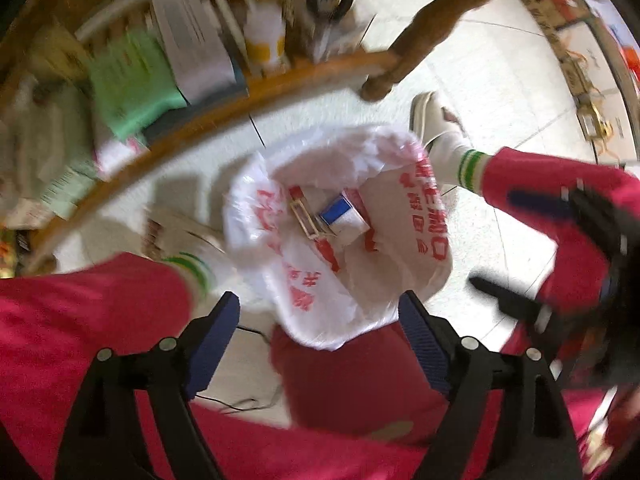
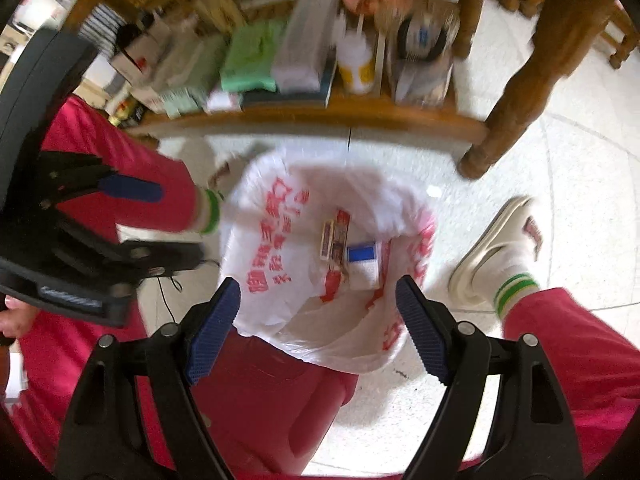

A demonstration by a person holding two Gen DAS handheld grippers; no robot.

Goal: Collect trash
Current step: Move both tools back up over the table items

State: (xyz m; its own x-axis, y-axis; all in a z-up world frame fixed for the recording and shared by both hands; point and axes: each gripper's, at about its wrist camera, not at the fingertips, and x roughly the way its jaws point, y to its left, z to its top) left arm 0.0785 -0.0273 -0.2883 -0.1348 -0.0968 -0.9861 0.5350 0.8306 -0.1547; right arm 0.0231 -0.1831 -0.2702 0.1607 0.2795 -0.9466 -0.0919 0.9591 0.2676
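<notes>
Left wrist view: my left claw [image 1: 320,312] is hanging wide apart, gripping nothing, above the white trash bag [image 1: 400,248]. My right claw [image 2: 318,302] is gaping likewise. Trash, including a blue-and-white box [image 2: 363,262], is lying inside, on the floor [image 2: 540,160].

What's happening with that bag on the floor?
A person in red trousers is collecting trash with a gripper in each hand. The left gripper and right gripper both hang open and empty above a red bin lined with a white plastic bag printed in red. Inside the bag lie a blue-and-white packet and a small red-and-tan box. A cluttered wooden shelf stands behind the bin.
</notes>
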